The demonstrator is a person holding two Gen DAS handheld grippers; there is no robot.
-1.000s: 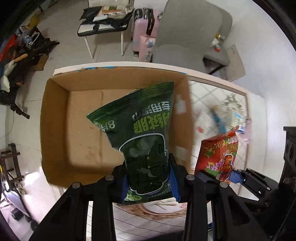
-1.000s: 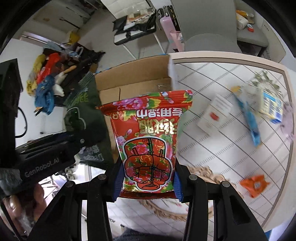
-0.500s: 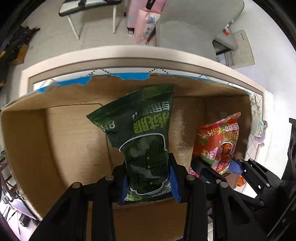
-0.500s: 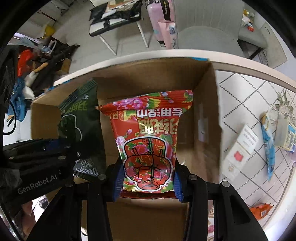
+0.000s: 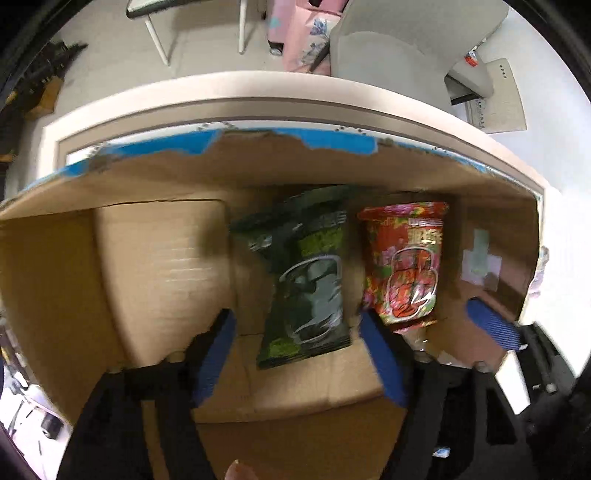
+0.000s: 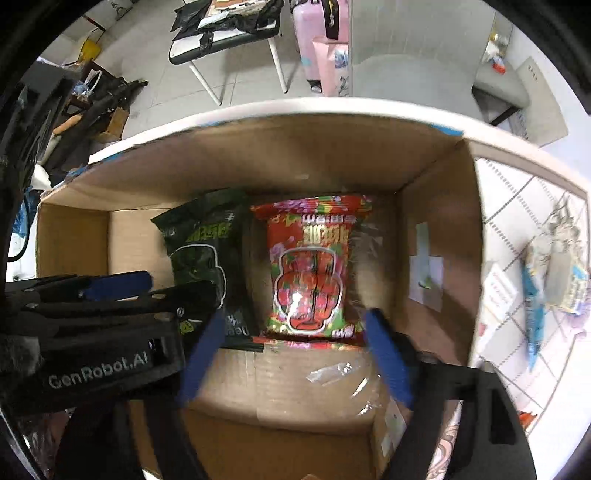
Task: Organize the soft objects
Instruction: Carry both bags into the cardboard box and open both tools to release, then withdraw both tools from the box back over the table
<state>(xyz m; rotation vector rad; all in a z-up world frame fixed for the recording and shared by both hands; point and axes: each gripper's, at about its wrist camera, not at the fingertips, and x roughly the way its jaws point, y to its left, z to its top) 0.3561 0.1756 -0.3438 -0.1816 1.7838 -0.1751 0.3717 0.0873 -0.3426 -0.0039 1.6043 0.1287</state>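
A dark green snack bag (image 5: pixel 310 280) and a red flowered snack bag (image 5: pixel 410 266) lie side by side inside an open cardboard box (image 5: pixel 155 266). My left gripper (image 5: pixel 299 332) hangs over the green bag, its jaws opening, blue pads clear of the bag on both sides. In the right wrist view the red bag (image 6: pixel 312 269) lies below my right gripper (image 6: pixel 295 321), whose jaws are also opening, pads apart from the bag. The green bag (image 6: pixel 203 247) shows left of it, partly hidden by the left gripper's black body (image 6: pixel 110 332).
The box (image 6: pixel 436 221) sits on a white patterned table (image 6: pixel 517 206) with small packets (image 6: pixel 532 295) scattered to the right. Beyond the table stand a grey chair (image 6: pixel 406 66), a pink suitcase (image 6: pixel 317 33) and a folding table (image 6: pixel 229 33). A clear plastic scrap (image 6: pixel 340 373) lies on the box floor.
Both grippers dropped into the box, then their jaws spread. The green and red bags left the pads and now lie on the box floor.
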